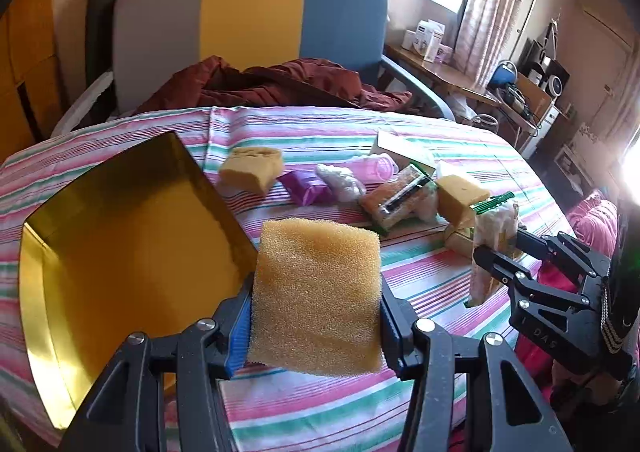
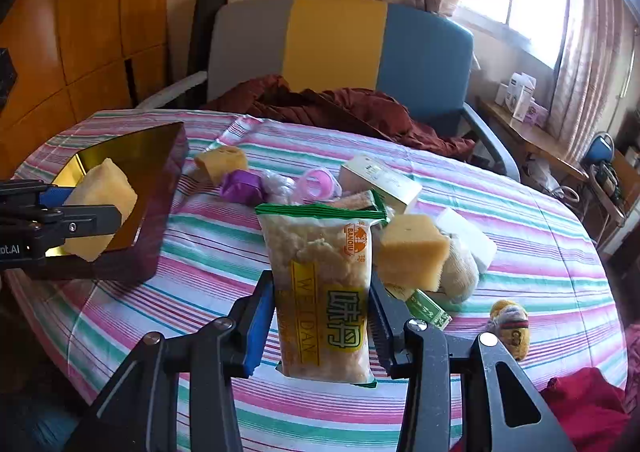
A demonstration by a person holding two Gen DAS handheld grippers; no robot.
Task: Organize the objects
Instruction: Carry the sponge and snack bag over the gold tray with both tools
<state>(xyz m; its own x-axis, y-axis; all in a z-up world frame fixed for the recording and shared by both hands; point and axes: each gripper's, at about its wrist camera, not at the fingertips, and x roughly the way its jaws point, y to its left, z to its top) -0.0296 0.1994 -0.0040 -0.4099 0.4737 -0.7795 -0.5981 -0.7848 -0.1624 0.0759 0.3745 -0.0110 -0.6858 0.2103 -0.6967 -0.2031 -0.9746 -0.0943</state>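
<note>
Far left, near the left edge of the striped tablecloth: gold-lined box, open top, dark maroon outer wall in the right wrist view. Just beside its right wall, held above the cloth: yellow foam sponge, clamped flat between the blue-padded fingers of the left gripper, jaws closed narrow on both its side edges. From the right wrist view, same sponge hanging over the box's near corner, left gripper reaching in from the left frame edge.

Toward the middle of the cloth, a loose cluster: second sponge block, then purple wrapped packet, white fluffy item, pink plastic piece, a long brown-and-black wrapped pack, a cream carton behind, and a third sponge cube resting against a white knitted bundle.

In front of the cluster, lifted off the cloth: snack bag with green top seal and yellow label, upright, pinched at its lower half by the right gripper, jaws pressed against both sides.

Nearer the right edge: small yellow stuffed toy, alone. Beyond the far edge: grey, yellow and blue chair with dark red fabric piled on the seat.
</note>
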